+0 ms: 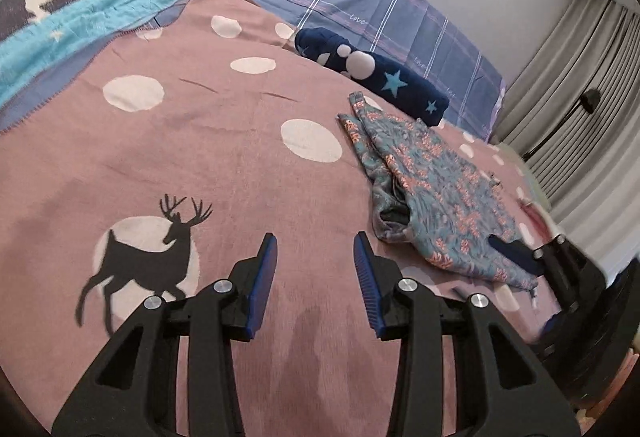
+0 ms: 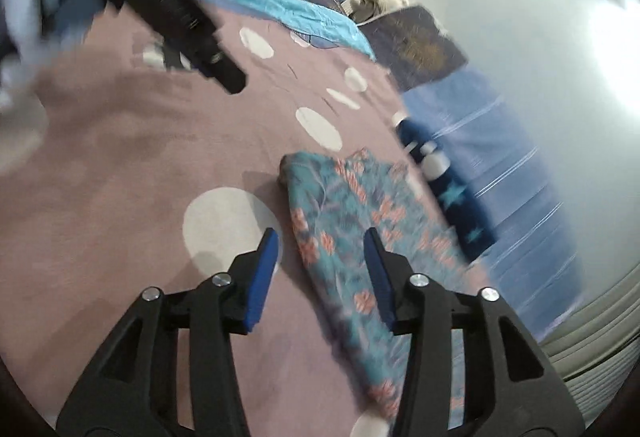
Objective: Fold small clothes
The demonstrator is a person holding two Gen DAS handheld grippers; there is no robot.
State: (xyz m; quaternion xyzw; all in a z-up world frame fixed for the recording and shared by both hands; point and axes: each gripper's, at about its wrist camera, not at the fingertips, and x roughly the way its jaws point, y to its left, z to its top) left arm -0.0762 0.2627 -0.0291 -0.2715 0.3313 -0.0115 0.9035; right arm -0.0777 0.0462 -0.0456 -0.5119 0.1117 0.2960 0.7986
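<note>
A small teal garment with pink flowers lies folded on the pink blanket, to the right of my left gripper. That gripper hovers open over bare blanket beside a black deer print, with nothing between its fingers. My right gripper is open just above the near part of the garment; the cloth lies flat under the gap and the pads do not press on it. In the left wrist view the right gripper shows blurred at the garment's right edge. The left gripper shows blurred at the right wrist view's upper left.
A navy rolled cloth with stars and white dots lies just beyond the garment. Behind it is a blue checked pillow or sheet. A turquoise blanket is bunched at the far left. Grey curtains hang on the right.
</note>
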